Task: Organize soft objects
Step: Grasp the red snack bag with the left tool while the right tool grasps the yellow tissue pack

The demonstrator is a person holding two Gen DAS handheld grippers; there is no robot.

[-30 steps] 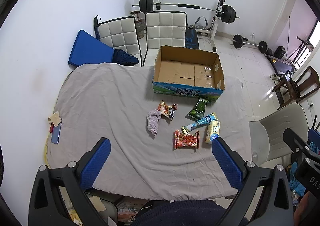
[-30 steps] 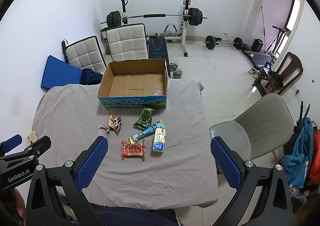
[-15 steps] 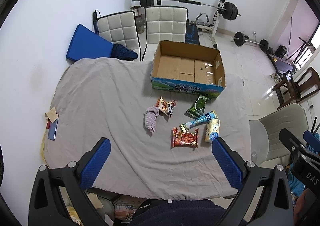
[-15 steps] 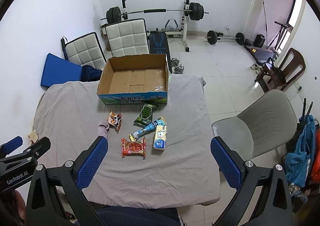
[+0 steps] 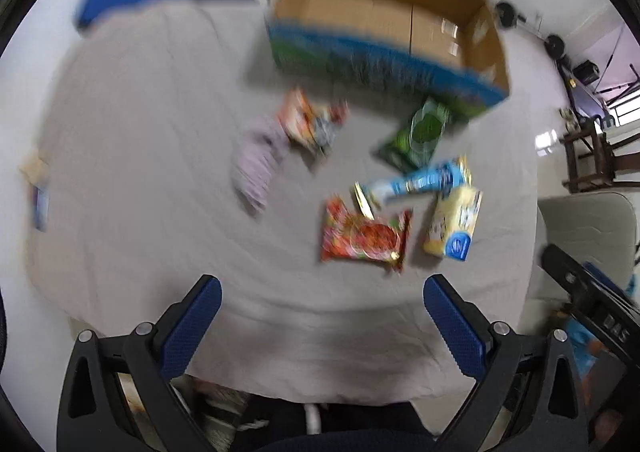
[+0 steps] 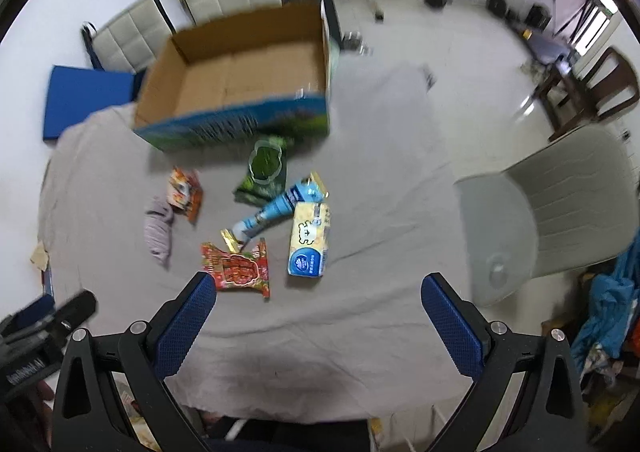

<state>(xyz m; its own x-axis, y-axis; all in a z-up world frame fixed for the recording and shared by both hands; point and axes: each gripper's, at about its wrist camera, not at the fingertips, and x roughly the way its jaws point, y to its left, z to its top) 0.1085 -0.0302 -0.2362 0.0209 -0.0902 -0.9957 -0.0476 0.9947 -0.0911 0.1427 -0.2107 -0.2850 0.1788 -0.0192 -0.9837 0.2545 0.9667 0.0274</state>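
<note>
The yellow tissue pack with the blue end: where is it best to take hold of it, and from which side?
Grip the yellow tissue pack across its two long sides, near the middle, coming down from above. It lies flat on the grey cloth, long axis pointing away from you. Its right side is free; the light blue tube touches its far left corner, so staying mid-length probably keeps the jaws off it.

Bare cloth (image 6: 360, 332) before red packet (image 6: 238, 268)
</note>
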